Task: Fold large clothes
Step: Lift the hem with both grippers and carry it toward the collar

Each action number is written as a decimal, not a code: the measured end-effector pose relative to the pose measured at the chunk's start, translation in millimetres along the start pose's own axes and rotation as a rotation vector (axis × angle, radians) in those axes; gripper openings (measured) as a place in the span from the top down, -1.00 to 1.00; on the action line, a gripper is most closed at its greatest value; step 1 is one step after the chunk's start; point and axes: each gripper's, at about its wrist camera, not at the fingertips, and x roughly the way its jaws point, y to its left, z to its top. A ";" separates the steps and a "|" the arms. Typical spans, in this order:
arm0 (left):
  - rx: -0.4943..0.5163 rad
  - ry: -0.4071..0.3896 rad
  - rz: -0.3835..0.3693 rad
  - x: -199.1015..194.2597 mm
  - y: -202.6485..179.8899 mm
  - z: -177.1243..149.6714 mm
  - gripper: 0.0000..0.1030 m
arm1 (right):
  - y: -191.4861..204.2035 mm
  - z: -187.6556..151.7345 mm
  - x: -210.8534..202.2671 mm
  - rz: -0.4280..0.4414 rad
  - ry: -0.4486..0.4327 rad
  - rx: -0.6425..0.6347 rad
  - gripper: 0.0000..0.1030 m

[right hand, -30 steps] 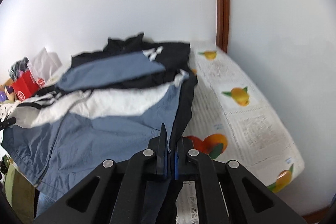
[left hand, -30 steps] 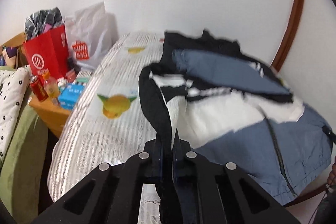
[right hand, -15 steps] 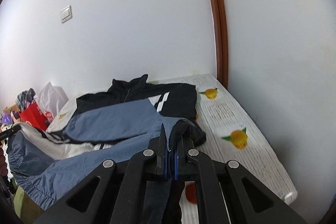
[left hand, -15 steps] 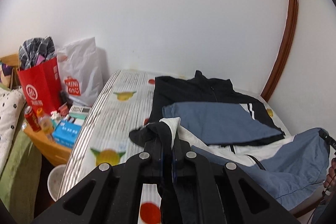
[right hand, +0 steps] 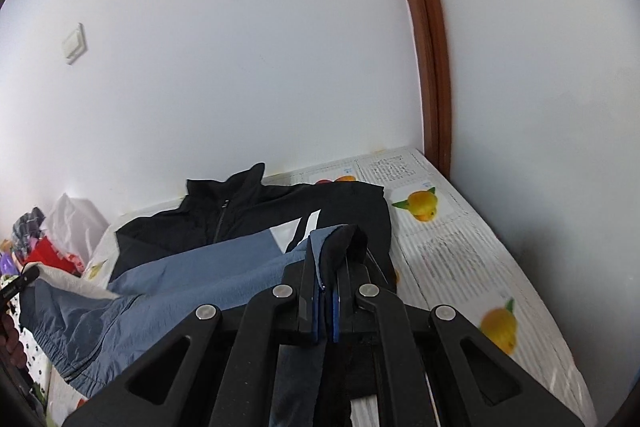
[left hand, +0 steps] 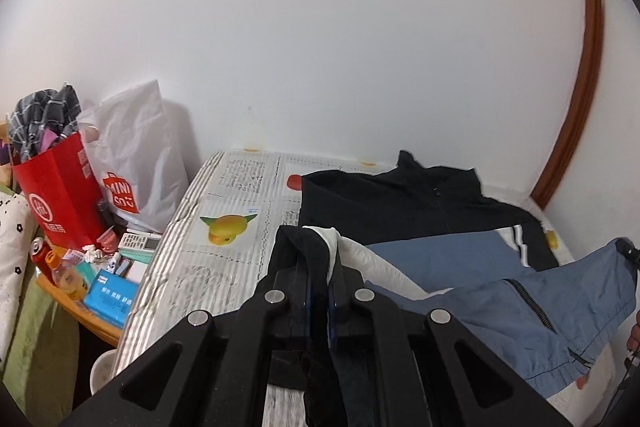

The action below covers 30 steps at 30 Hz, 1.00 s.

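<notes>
The jacket [left hand: 420, 211] lies on the bed [left hand: 224, 227], its black collar and chest flat near the wall and a blue sleeve folded across the chest. The lower part – blue and white fabric with a zip – is lifted off the bed and hangs between the two grippers.

The left gripper [left hand: 318, 291] has its jaws closed tight on the left corner of the hem; black and white cloth comes up over the tips and more cloth hangs down below them. The right gripper [right hand: 326, 299] is closed in the same way on the right corner, where blue and black fabric bunches over the tips. In the right wrist view the lifted hem stretches away to the left edge of the picture, where the tip of the other gripper and a part of a hand show.

My judgement is that the step in hand is the fold of the bottom half up over the top half, about halfway through the carry. The next move calls for both corners to travel forward together, level with each other, until the hem reaches the collar, and only then to come down and release. If one side goes ahead, the fold line will be slanted – and the light fabric may slide and pull the folded sleeve out of place.

On the left of the bed a red bag [left hand: 60, 195] and a white bag [left hand: 136, 163] stand on a crowded side surface, well apart from the jacket.
</notes>
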 end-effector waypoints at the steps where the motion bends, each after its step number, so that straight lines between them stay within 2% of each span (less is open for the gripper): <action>1: 0.000 0.016 0.002 10.9 -0.2 1.2 0.88 | 0.9 2.6 14.5 -0.009 0.010 -0.003 0.91; 8: 0.005 0.123 0.024 70.8 1.7 -6.1 0.85 | -6.2 -6.3 78.7 -0.059 0.084 0.007 0.91; 10: 0.009 0.144 0.038 82.3 1.5 -10.0 0.78 | -9.5 -11.0 93.3 -0.075 0.106 0.006 0.90; 18: 0.021 0.222 0.041 111.5 0.8 -23.7 0.73 | -21.6 -28.7 137.4 -0.132 0.189 0.011 0.89; 20: 0.025 0.237 0.034 113.7 -0.2 -25.6 0.69 | -23.9 -34.2 143.1 -0.138 0.217 0.009 0.73; 21: 0.026 0.245 0.021 113.1 -0.4 -25.6 0.59 | -25.0 -36.6 144.0 -0.149 0.236 0.004 0.67; 22: 0.027 0.250 0.004 111.7 -1.1 -24.7 0.41 | -25.6 -38.3 143.6 -0.149 0.252 -0.002 0.53; 23: 0.035 0.250 -0.017 107.2 -2.2 -23.8 0.33 | -25.1 -40.1 140.9 -0.134 0.270 -0.011 0.39; 25: 0.054 0.222 -0.050 93.3 -4.4 -21.9 -0.09 | -21.5 -43.3 129.2 -0.106 0.280 -0.052 0.23; 28: 0.074 0.176 -0.070 69.3 -5.8 -19.9 -0.16 | -15.2 -47.9 96.5 -0.110 0.238 -0.135 0.13; 30: 0.074 0.166 -0.065 59.2 -3.1 -19.3 -0.16 | -19.5 -50.2 74.4 -0.112 0.217 -0.135 0.12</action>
